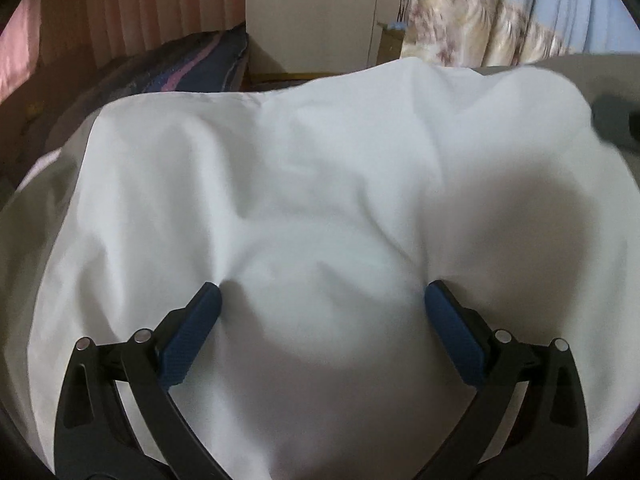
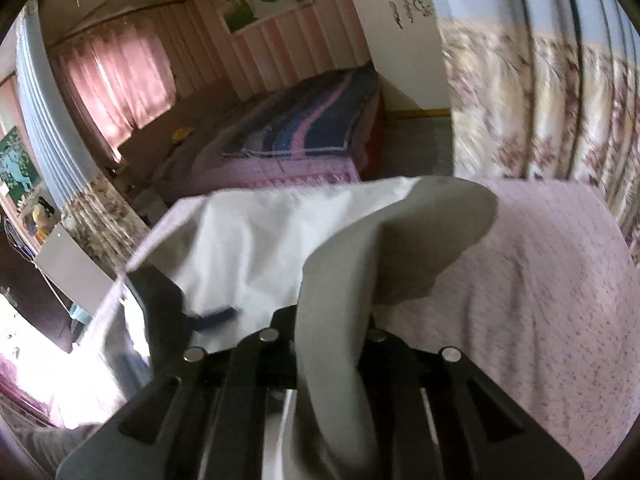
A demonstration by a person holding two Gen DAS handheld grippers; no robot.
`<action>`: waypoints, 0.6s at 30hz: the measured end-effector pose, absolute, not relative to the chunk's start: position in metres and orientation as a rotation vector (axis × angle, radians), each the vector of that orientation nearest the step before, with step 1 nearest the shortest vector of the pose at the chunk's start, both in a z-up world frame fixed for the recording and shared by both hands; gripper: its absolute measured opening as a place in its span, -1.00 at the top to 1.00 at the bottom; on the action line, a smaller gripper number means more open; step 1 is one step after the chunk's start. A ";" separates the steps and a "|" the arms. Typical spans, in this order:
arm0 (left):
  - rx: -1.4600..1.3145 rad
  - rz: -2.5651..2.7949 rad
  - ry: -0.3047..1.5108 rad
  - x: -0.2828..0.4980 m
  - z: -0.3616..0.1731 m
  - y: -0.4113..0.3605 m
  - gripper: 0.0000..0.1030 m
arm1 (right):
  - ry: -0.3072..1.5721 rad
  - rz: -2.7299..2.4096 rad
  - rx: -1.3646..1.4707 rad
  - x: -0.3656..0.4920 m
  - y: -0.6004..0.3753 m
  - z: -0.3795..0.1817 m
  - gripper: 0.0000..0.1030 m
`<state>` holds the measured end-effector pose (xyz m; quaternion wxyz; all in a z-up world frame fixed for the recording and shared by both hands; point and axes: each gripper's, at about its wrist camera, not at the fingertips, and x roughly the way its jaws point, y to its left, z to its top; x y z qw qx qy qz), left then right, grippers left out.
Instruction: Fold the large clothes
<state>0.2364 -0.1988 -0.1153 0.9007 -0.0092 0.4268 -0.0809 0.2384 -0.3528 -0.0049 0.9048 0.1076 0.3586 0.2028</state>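
A large white garment (image 1: 304, 184) lies spread and rumpled over a pink bedspread. My left gripper (image 1: 322, 296) is open, its blue pads (image 1: 192, 332) resting on the cloth with the fabric bulging between them. In the right wrist view the same white garment (image 2: 248, 248) lies on the bed, and a grey fold of it (image 2: 340, 320) rises between my right gripper's fingers, which are shut on it; the fingertips are hidden under the cloth. The left gripper (image 2: 216, 316) shows blurred at the left.
The pink patterned bedspread (image 2: 540, 300) extends to the right. A second bed with a blue and pink cover (image 2: 304, 128) stands behind. Floral curtains (image 2: 540, 100) hang at right, a white wardrobe (image 1: 316, 16) at the back.
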 end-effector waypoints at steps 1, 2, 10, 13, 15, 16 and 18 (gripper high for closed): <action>-0.036 -0.170 0.880 0.234 -0.115 -0.189 -0.94 | 0.733 0.428 0.234 0.237 -0.343 0.004 0.78; -0.047 -0.173 0.876 0.232 -0.114 -0.183 -0.94 | 0.727 0.430 0.234 0.237 -0.335 0.009 0.78; -0.136 -0.073 0.705 0.191 -0.065 -0.064 -0.94 | 0.663 0.446 0.246 0.233 -0.260 0.041 0.77; -0.108 0.006 0.649 0.179 -0.046 -0.013 -0.94 | 0.652 0.466 0.289 0.238 -0.224 0.031 0.75; -0.082 0.053 0.615 0.172 -0.042 0.014 -0.94 | 0.662 0.468 0.316 0.242 -0.204 0.019 0.74; -0.077 0.077 0.606 0.171 -0.043 0.030 -0.94 | 0.675 0.471 0.331 0.245 -0.193 0.011 0.74; -0.107 0.104 0.608 0.171 -0.051 0.058 -0.94 | 0.714 0.472 0.374 0.253 -0.172 -0.013 0.73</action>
